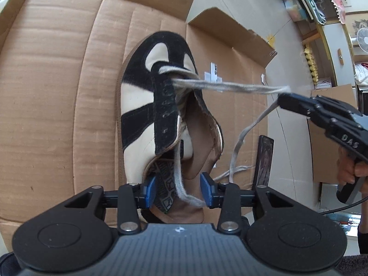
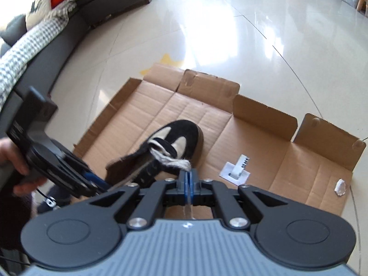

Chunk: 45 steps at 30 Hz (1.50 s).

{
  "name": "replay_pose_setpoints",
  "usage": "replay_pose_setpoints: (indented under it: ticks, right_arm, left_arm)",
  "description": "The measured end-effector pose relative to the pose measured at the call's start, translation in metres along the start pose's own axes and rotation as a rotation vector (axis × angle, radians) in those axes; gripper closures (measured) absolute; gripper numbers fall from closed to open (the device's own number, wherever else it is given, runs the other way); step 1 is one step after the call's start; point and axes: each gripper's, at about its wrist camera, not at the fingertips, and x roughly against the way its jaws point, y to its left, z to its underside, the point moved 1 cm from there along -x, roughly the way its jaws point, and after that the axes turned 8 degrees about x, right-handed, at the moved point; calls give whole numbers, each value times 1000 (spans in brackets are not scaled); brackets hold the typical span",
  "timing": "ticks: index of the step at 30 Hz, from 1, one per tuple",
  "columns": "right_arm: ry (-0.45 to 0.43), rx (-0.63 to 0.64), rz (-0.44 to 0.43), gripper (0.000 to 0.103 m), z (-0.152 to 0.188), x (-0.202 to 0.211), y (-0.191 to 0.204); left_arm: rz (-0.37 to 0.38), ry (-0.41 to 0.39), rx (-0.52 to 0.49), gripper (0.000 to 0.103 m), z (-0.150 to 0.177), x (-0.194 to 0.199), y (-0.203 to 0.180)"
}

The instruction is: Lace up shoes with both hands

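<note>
A black and cream shoe (image 1: pixel 147 105) lies on flattened cardboard (image 1: pixel 57 92), toe away from me. My left gripper (image 1: pixel 179 189) is open, its blue pads (image 1: pixel 149 189) on either side of the shoe's heel and tongue. A grey lace (image 1: pixel 225 85) runs taut from the front eyelets to the right. My right gripper (image 1: pixel 284 96) is shut on that lace, and the lace's free end hangs down below it. In the right wrist view the shoe (image 2: pixel 170 147) sits ahead, and my right gripper (image 2: pixel 188 179) pinches the lace (image 2: pixel 177 163).
A phone (image 1: pixel 264 161) stands on edge right of the shoe's heel. A white label (image 2: pixel 237 170) and a white scrap (image 2: pixel 340 187) lie on the cardboard (image 2: pixel 276 156). A sofa (image 2: pixel 57 30) stands at the left on the tiled floor (image 2: pixel 230 34).
</note>
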Motion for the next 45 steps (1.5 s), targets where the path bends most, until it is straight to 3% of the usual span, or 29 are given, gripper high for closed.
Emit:
replay_pose_setpoints:
  ticks: [5, 9, 13, 16, 19, 22, 27, 31, 34, 35, 36, 37, 44, 45]
  right_arm:
    - [-45, 127, 35, 101, -28, -4, 14]
    - [-75, 200, 144, 100, -61, -27, 4]
    - [-84, 112, 170, 80, -74, -45, -18]
    - [-40, 82, 172, 75, -54, -44, -24]
    - [57, 20, 167, 69, -13, -46, -26]
    - [178, -28, 152, 68, 33, -54, -19]
    - [295, -96, 82, 65, 85, -67, -3]
    - [354, -81, 62, 65, 104, -85, 9]
    - [351, -49, 63, 71, 107, -91, 11]
    - [346, -39, 64, 78, 106, -91, 12]
    - [347, -22, 68, 97, 104, -92, 12]
    - [349, -5, 73, 103, 102, -92, 11]
    - [301, 168, 176, 103, 64, -89, -7]
    - [301, 182, 198, 98, 56, -91, -12]
  left_arm:
    - [-17, -71, -206, 63, 1, 31, -27]
    - [-14, -72, -208, 63, -2, 28, -30]
    - [3, -54, -198, 63, -3, 23, -31]
    - [-26, -75, -275, 63, -1, 25, -39]
    - [-59, -99, -330, 62, -3, 22, -47]
    - [-54, -99, -321, 62, -7, 22, -49]
    - [-58, -102, -338, 61, -6, 19, -54]
    - [-61, -91, -343, 61, -3, 15, -56]
    - [-58, -82, -344, 61, -3, 11, -57]
    - [-58, -82, -346, 61, -3, 11, -58]
    - [-58, -81, -348, 61, -3, 10, -58]
    - [-58, -81, -349, 60, -4, 9, -58]
    - [-59, -91, -367, 58, -6, 10, -62]
    - [-60, -93, -369, 57, -7, 10, -62]
